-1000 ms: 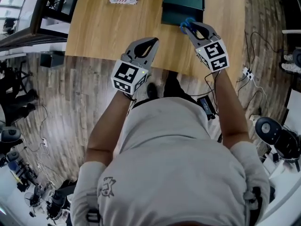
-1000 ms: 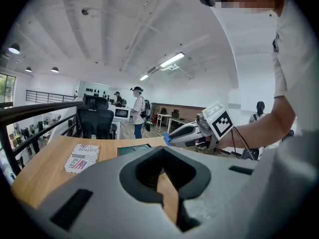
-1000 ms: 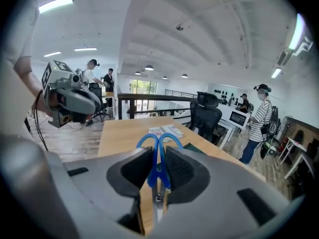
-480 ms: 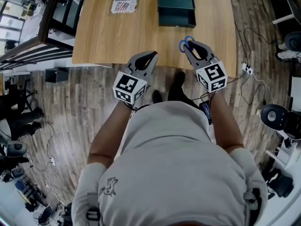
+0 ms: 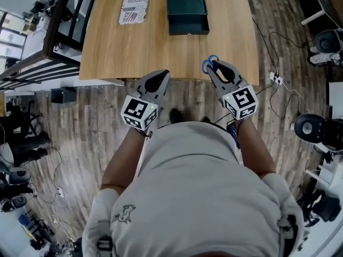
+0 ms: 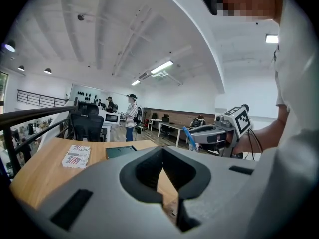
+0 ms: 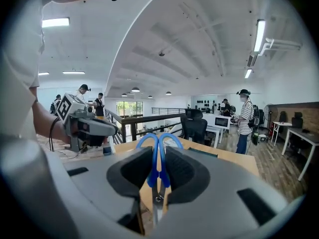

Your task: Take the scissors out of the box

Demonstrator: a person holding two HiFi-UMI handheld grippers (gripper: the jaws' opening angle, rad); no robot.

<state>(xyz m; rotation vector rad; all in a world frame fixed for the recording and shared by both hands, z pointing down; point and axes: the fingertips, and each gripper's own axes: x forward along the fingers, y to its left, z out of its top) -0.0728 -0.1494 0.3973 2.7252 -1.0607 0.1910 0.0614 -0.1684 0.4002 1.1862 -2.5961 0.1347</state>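
The dark green box (image 5: 187, 16) stands open on the far side of the wooden table (image 5: 107, 47); it also shows in the left gripper view (image 6: 119, 152). My right gripper (image 5: 214, 69) is shut on the scissors (image 5: 210, 63), whose blue handle loops stick out past its tips over the table's near edge. In the right gripper view the scissors (image 7: 156, 173) stand upright between the closed pads of the right gripper (image 7: 159, 156). My left gripper (image 5: 162, 77) is shut and holds nothing, hovering at the table's near edge left of the right one. Its jaws (image 6: 163, 156) meet with only table behind them.
A printed booklet (image 5: 134, 8) lies on the table left of the box. A railing (image 5: 48, 42) runs along the table's left side. Cables and a power strip (image 5: 276, 79) lie on the wood floor at right, near a chair base (image 5: 316, 127). People stand far off.
Both grippers have drawn back from the box toward the person. The scissors came along in the right gripper, from the box's front to the table's near edge.
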